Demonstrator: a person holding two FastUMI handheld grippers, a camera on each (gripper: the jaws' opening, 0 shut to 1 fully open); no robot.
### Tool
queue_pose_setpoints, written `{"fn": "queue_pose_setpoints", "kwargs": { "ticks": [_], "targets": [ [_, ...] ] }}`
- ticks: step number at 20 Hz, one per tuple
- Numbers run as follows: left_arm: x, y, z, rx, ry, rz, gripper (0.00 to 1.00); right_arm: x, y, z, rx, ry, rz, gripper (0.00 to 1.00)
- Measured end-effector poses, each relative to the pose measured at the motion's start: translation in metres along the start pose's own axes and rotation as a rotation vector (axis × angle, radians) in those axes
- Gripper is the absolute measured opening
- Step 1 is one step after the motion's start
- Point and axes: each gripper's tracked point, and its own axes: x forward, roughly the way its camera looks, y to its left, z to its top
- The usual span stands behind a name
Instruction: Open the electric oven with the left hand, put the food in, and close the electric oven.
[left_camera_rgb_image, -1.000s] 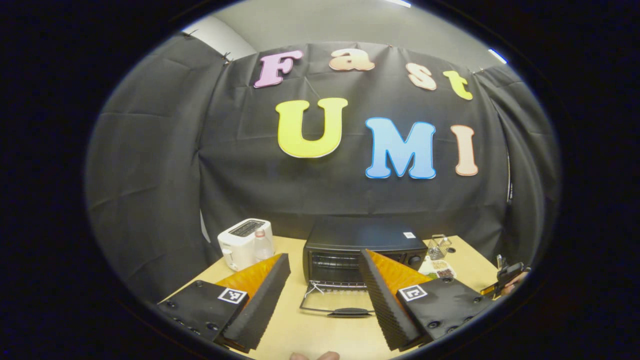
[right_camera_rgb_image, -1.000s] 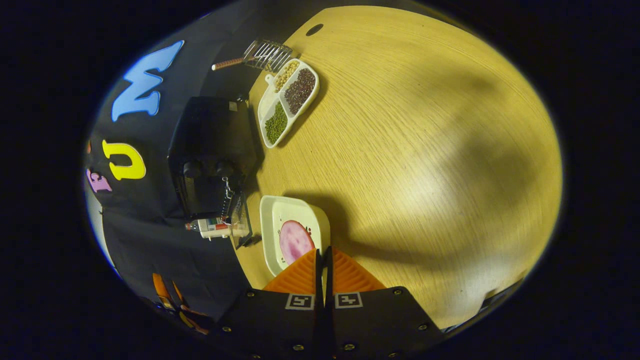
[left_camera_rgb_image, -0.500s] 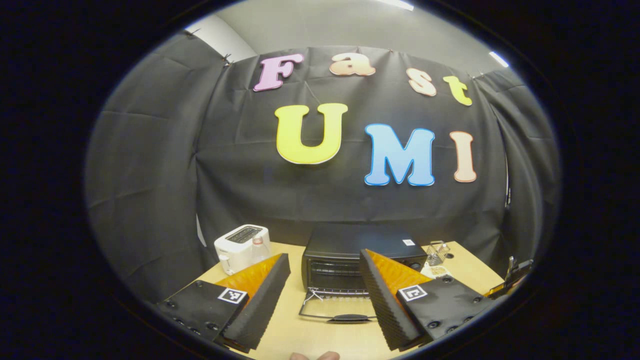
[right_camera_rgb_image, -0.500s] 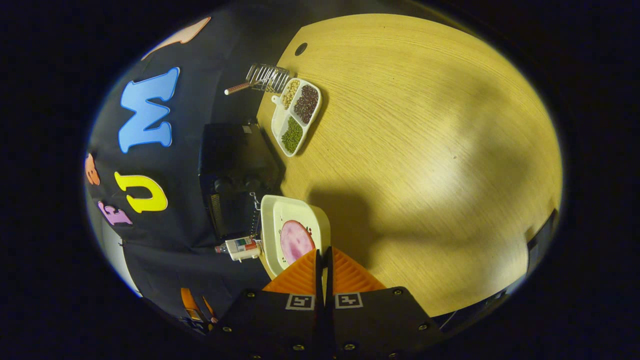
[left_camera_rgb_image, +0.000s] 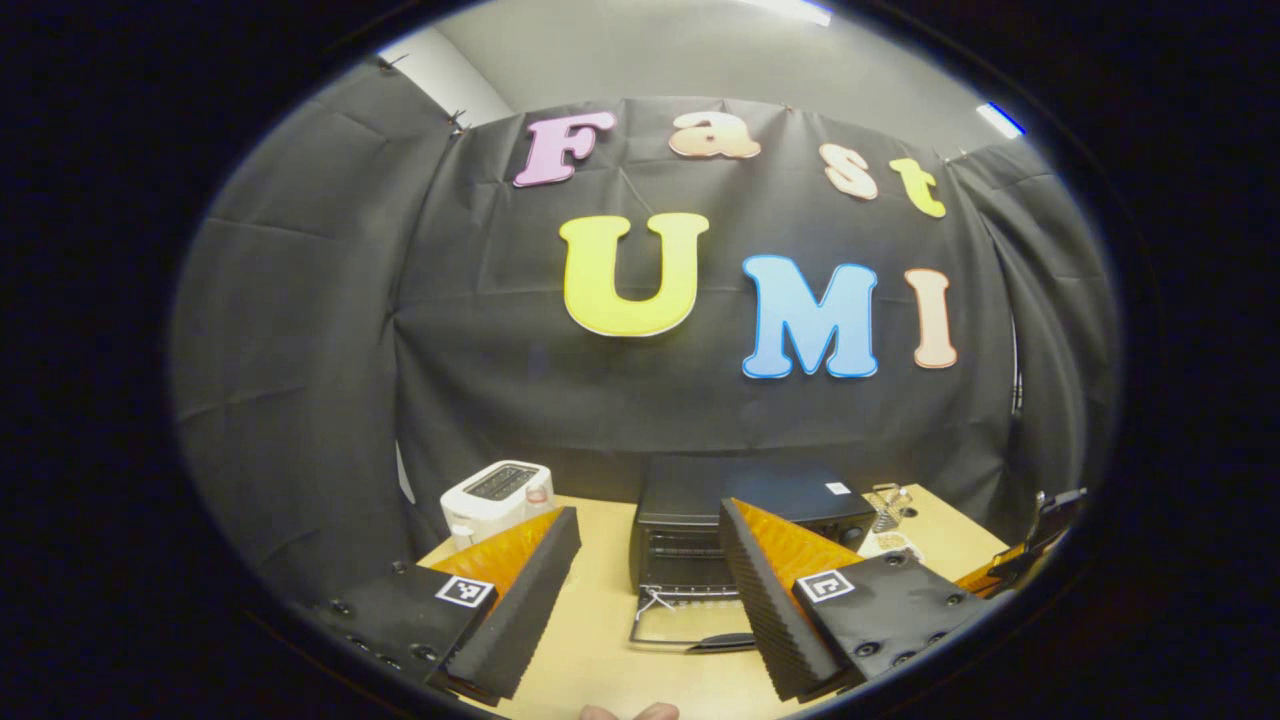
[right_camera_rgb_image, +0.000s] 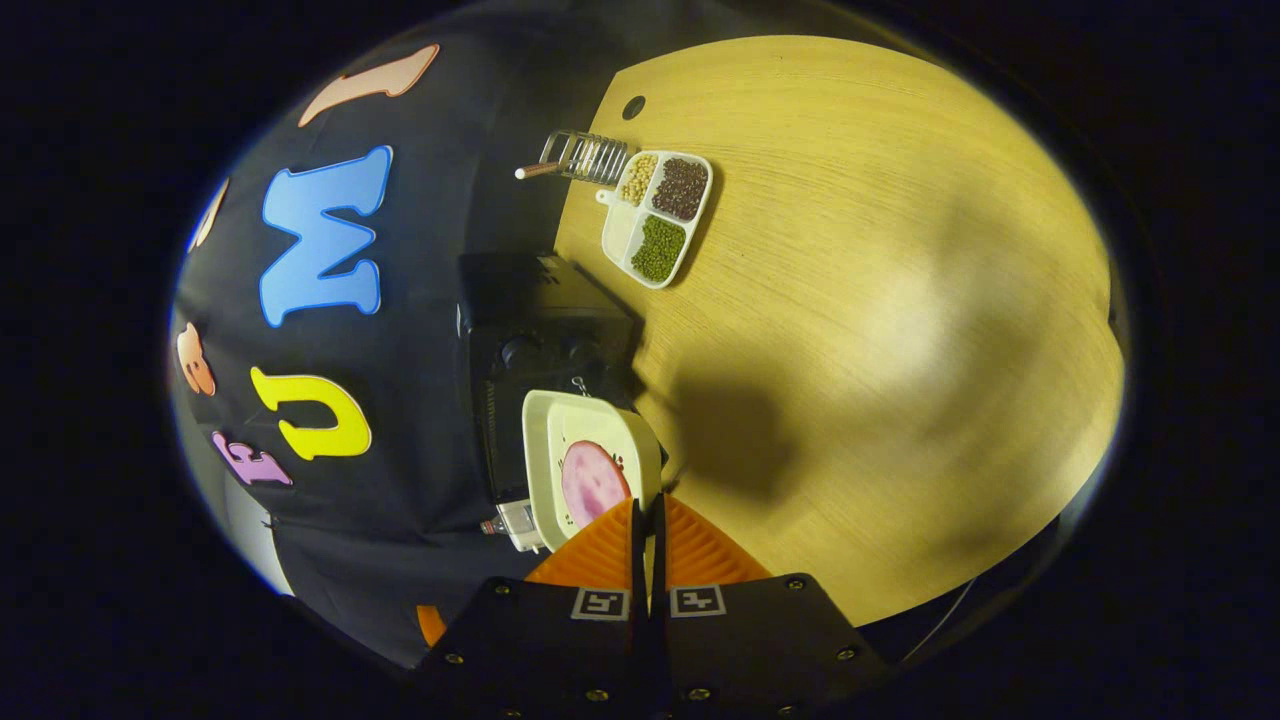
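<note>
The black electric oven (left_camera_rgb_image: 745, 500) stands at the back of the table, its glass door (left_camera_rgb_image: 690, 632) folded down flat in front. My left gripper (left_camera_rgb_image: 649, 512) is open in front of it, holding nothing. In the right gripper view, a white square plate (right_camera_rgb_image: 560, 420) carries a round pink slice of food (right_camera_rgb_image: 592, 483). My right gripper (right_camera_rgb_image: 647, 506) is shut on the plate's near rim and holds it in the air, just in front of the oven (right_camera_rgb_image: 540, 325). That gripper (left_camera_rgb_image: 1040, 540) also shows at the far right of the left gripper view.
A white toaster (left_camera_rgb_image: 495, 490) and a small bottle (left_camera_rgb_image: 538, 493) stand left of the oven. A divided white tray of beans (right_camera_rgb_image: 660, 212) and a wire rack (right_camera_rgb_image: 583, 157) lie to its right. The wooden table (right_camera_rgb_image: 900, 300) stretches wide beyond.
My right gripper has carried the plate closer to the oven, so the plate now overlaps its front. The left gripper has drifted left and tilted up a little; it stays open.
</note>
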Motion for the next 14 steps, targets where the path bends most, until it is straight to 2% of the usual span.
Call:
{"fn": "queue_pose_setpoints", "kwargs": {
  "ticks": [6,10,11,13,14],
  "targets": [
    [-0.004,0.043,0.003,-0.001,-0.007,0.021,0.98,0.041,0.027,-0.028,0.083,-0.041,0.023,0.00],
    [-0.008,0.075,0.000,0.003,-0.002,0.050,0.94,0.081,0.045,-0.037,0.093,-0.094,-0.005,0.01],
    [-0.009,0.084,-0.002,0.003,0.002,0.060,0.98,0.093,0.051,-0.036,0.097,-0.111,-0.009,0.01],
    [-0.010,0.100,-0.003,0.001,0.010,0.081,0.98,0.118,0.059,-0.036,0.126,-0.142,-0.022,0.01],
    [-0.012,0.110,-0.004,-0.003,0.015,0.097,0.95,0.130,0.066,-0.038,0.147,-0.156,-0.027,0.01]
  ]
}}
